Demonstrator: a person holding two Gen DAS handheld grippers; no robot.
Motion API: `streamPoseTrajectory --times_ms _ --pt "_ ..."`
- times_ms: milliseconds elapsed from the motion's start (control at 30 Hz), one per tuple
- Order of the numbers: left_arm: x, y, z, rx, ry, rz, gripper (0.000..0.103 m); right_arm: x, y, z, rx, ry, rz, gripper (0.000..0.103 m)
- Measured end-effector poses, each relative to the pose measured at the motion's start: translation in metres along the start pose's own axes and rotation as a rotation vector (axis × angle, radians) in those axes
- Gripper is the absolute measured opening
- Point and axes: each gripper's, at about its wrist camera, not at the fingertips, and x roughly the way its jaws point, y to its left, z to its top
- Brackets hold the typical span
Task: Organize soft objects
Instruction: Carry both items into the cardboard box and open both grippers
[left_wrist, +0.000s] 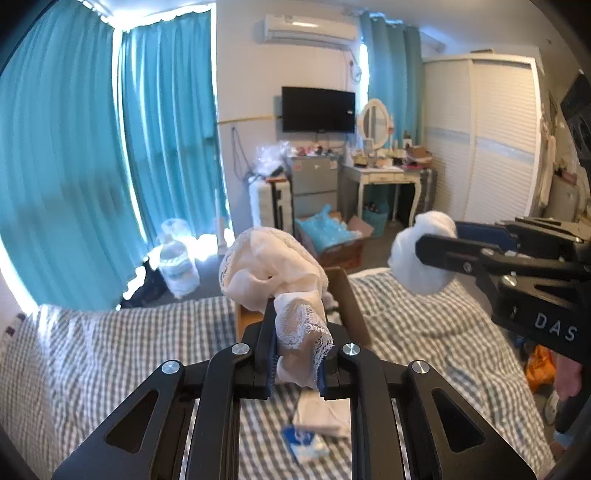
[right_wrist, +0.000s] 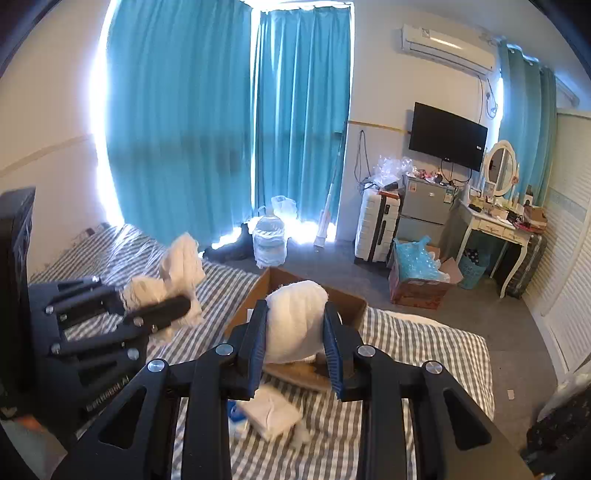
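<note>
Spreading across the bottom of both views: a checked bed (left_wrist: 110, 350), bearing an open box (right_wrist: 347, 302) near its far edge and folded white cloths (right_wrist: 269, 410) lying nearer. Hanging in the air above the bed, left of the box: the left gripper (left_wrist: 295, 350), jaws pinching a cream lace cloth (left_wrist: 273, 273) that is bunching up over the fingertips. Hovering just over the box: the right gripper (right_wrist: 295, 332), jaws squeezing a white bundle (right_wrist: 295, 317) between blue pads (right_wrist: 332, 350).

My left gripper (left_wrist: 295, 354) hides most of the cardboard box (left_wrist: 341, 291); the blue-white packet (left_wrist: 304, 443) below it is blurred.
</note>
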Motion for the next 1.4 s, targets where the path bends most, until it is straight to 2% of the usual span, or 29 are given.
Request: streamPoseTrajectory --times_ms 167,333,633,733,867,900,933,967,1000,1033,1100,1167,1300,1400 --pt "0.048 0.013 0.009 -0.015 0.021 0.006 0.015 0.057 -0.018 0.025 0.014 0.013 -0.001 0.028" --pt "0.100 0.020 0.006 -0.021 0.049 0.017 0.015 0.125 -0.032 0.032 0.022 0.052 0.004 0.028" --pt "0.183 0.029 -0.020 -0.031 0.136 0.026 0.015 0.233 -0.050 0.012 0.066 0.128 0.031 0.028" --pt "0.197 0.027 -0.025 -0.015 0.143 0.023 0.016 0.261 -0.056 0.005 0.087 0.144 0.039 0.028" --pt "0.209 0.022 -0.031 0.009 0.152 0.014 0.022 0.287 -0.065 -0.005 0.130 0.171 0.047 0.032" --pt "0.211 0.021 -0.031 0.015 0.149 0.010 0.023 0.290 -0.067 -0.006 0.135 0.170 0.047 0.032" --pt "0.212 0.020 -0.032 0.017 0.151 0.011 0.023 0.291 -0.068 -0.008 0.135 0.168 0.047 0.036" --pt "0.213 0.020 -0.031 0.022 0.153 0.011 0.023 0.291 -0.069 -0.008 0.136 0.164 0.043 0.047" --pt "0.212 0.019 -0.030 0.033 0.155 0.008 0.033 0.290 -0.070 -0.009 0.135 0.158 0.033 0.054" --pt "0.211 0.018 -0.029 0.042 0.155 0.018 0.038 0.288 -0.071 -0.009 0.136 0.153 0.021 0.065" --pt "0.203 0.017 -0.028 0.046 0.129 0.042 0.061 0.278 -0.075 -0.007 0.150 0.131 0.015 0.069" --pt "0.187 0.015 -0.022 0.035 0.097 0.071 0.071 0.264 -0.078 -0.004 0.164 0.128 0.011 0.071" --pt "0.151 0.013 -0.008 0.014 0.069 0.075 0.071 0.223 -0.085 0.006 0.152 0.108 -0.029 0.077" --pt "0.107 0.007 0.007 0.031 0.031 0.098 0.071 0.174 -0.088 0.019 0.143 0.085 -0.051 0.083"
